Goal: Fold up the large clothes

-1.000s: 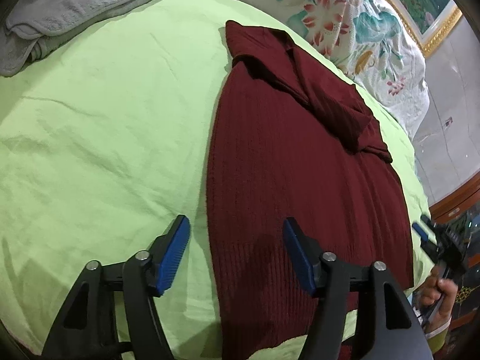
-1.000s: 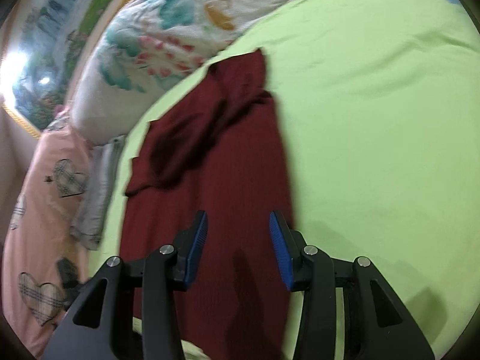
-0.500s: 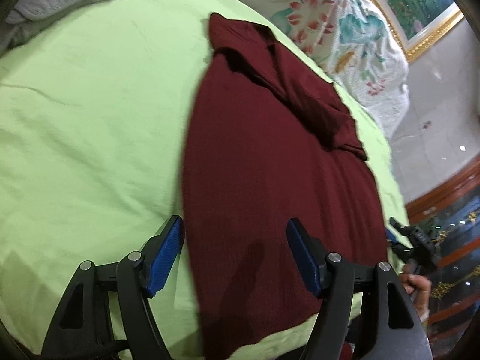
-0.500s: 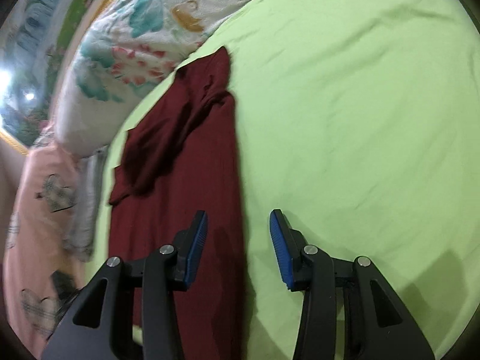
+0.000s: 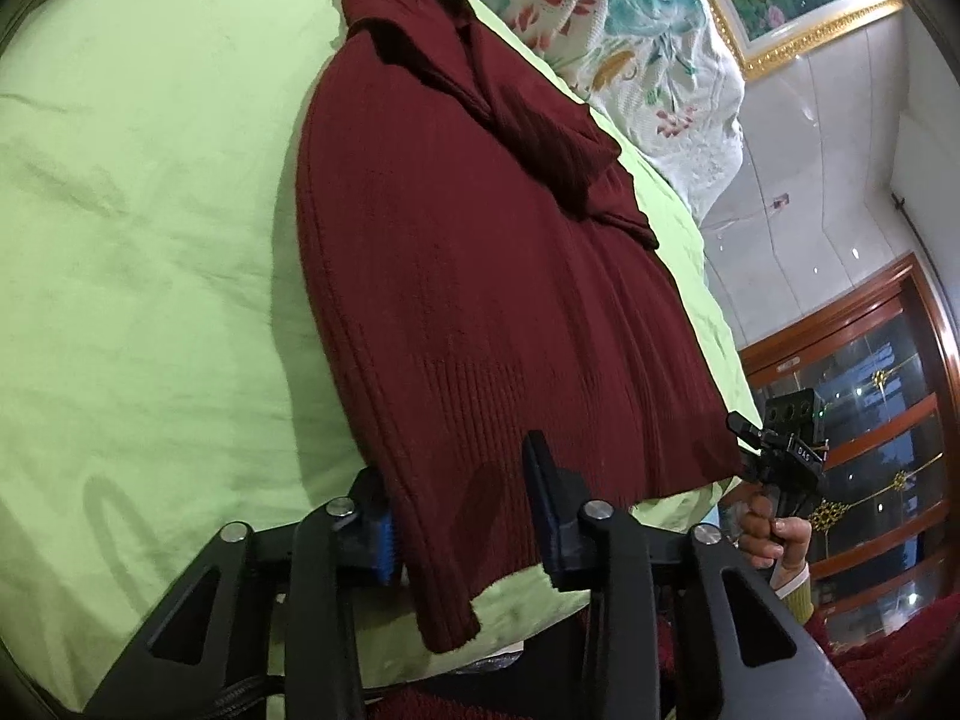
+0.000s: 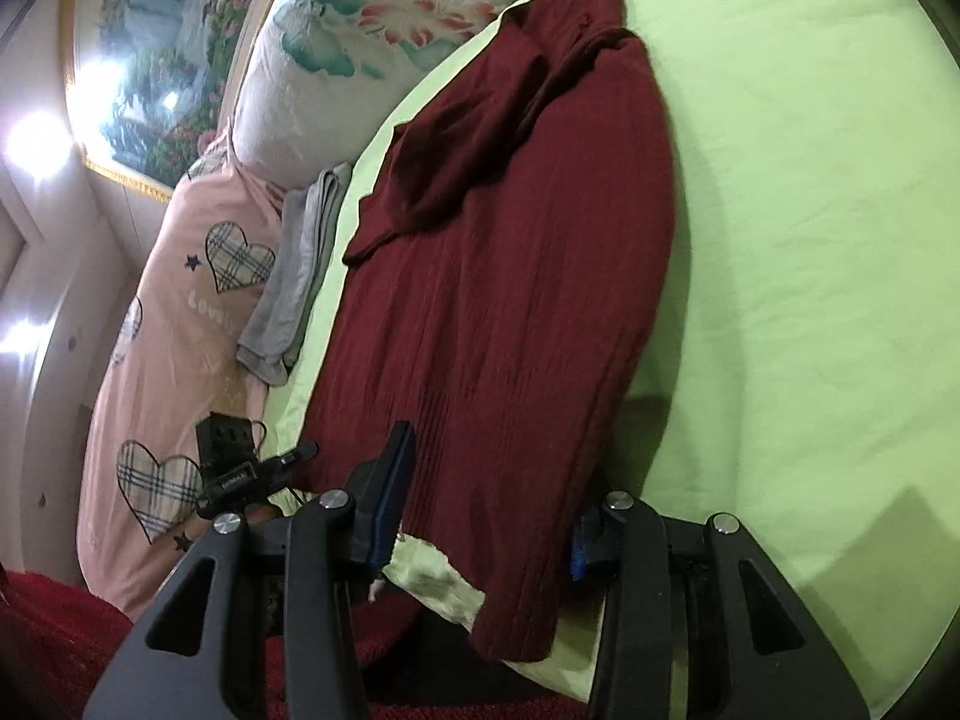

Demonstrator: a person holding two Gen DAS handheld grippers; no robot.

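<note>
A dark red ribbed sweater (image 5: 480,276) lies flat on the green bed sheet (image 5: 138,252), sleeves folded over its upper part. Its hem hangs over the near bed edge. My left gripper (image 5: 462,522) is open, its jaws on either side of the hem's left corner. In the right wrist view the sweater (image 6: 510,276) runs away from me, and my right gripper (image 6: 486,516) is open, its jaws on either side of the hem's right corner. The right gripper also shows in the left wrist view (image 5: 780,456), and the left gripper in the right wrist view (image 6: 252,468).
A floral pillow (image 5: 630,42) lies beyond the sweater. A pink quilt with hearts (image 6: 174,324) and a folded grey cloth (image 6: 294,276) lie at the left of the right wrist view. A dark red rug (image 6: 54,630) lies below the bed edge.
Both grippers have dropped lower and moved in to the near bed edge. Their open jaws now bracket the sweater's hem corners instead of hovering above the cloth.
</note>
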